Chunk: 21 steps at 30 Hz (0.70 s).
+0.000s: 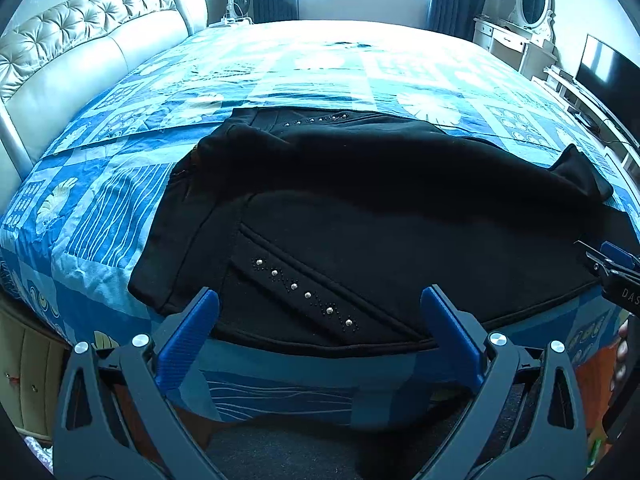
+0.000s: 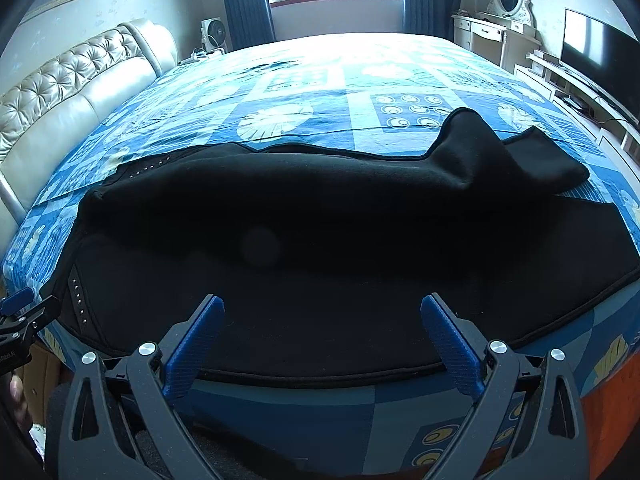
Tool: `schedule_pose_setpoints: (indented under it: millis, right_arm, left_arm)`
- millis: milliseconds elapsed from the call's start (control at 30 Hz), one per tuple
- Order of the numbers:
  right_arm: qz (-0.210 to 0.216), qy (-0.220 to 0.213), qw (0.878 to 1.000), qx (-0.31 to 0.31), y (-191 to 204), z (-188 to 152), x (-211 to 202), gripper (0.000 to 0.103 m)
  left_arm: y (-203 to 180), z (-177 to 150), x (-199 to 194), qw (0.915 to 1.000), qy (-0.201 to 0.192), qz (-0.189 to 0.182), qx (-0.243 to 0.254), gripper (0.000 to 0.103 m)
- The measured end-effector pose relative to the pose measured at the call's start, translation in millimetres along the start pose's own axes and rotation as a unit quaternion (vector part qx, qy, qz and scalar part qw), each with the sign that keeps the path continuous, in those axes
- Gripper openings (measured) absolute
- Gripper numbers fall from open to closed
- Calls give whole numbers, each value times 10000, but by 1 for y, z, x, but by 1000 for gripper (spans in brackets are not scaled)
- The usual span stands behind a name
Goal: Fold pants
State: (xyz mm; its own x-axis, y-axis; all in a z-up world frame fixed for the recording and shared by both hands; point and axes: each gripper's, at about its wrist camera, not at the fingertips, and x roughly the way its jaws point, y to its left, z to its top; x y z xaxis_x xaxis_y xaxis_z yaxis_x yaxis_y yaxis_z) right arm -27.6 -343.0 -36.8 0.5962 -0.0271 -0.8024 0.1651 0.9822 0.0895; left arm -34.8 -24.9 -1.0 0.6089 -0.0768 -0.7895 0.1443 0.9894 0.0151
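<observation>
Black pants on patterned bed, apparently half-folded.

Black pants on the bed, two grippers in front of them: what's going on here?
A person holds a gripper in each hand at the near edge of the bed, folding black pants. One leg already lies folded over the other, its cuff rumpled at the right. The left gripper and right gripper are both open over the near hem, gripping nothing.

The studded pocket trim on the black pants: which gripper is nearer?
Left. The left gripper sits right before the studded trim; the right gripper faces the plain leg.
</observation>
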Motion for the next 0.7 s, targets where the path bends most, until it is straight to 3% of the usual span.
schedule_pose_setpoints:
  millis: [700]
  right_arm:
    - [0, 51, 10000, -52, 5, -4, 3, 98]
  left_arm:
    - [0, 0, 1, 10000, -14, -18, -18, 101]
